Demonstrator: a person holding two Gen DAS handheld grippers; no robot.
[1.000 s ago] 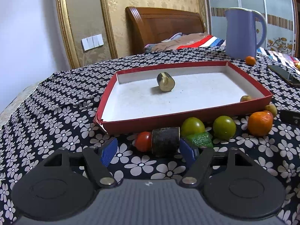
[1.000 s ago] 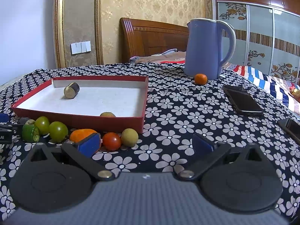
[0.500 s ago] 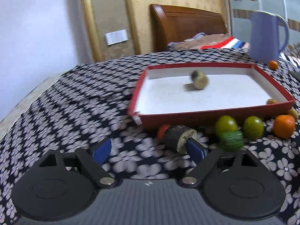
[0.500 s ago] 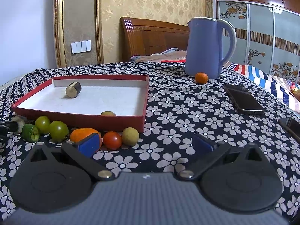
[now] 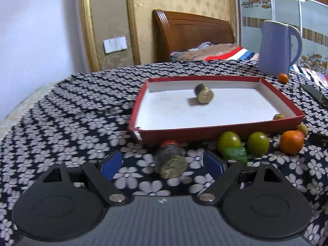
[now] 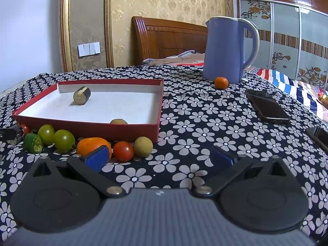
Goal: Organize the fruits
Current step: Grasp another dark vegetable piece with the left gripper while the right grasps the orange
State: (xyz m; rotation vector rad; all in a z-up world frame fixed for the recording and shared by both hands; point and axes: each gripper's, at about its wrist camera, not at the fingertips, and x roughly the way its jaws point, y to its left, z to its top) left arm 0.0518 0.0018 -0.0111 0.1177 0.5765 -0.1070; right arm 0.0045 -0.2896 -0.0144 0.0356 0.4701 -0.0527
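My left gripper (image 5: 163, 165) is open, with a dark cut cylinder piece (image 5: 171, 162) lying on the cloth between its blue pads, untouched. A red tomato (image 5: 169, 143) sits just behind it. The red tray (image 5: 205, 132) holds another dark cylinder piece (image 5: 203, 93) and a small brown fruit (image 5: 278, 116). Along the tray's front lie two green tomatoes (image 5: 228, 140), a green pepper piece (image 5: 235, 153) and an orange (image 5: 291, 141). My right gripper (image 6: 160, 157) is open and empty, near the orange (image 6: 92, 143), a red tomato (image 6: 123, 151) and a tan fruit (image 6: 143, 146).
A blue kettle (image 6: 227, 49) stands at the back with a small orange (image 6: 221, 82) at its foot. Two phones (image 6: 266, 106) lie on the flowered cloth at the right. A bed and wardrobe stand behind the table.
My left gripper has swung left and then back; the dark cylinder piece has turned its cut end toward me and now lies centred between the pads. The right gripper barely moved.
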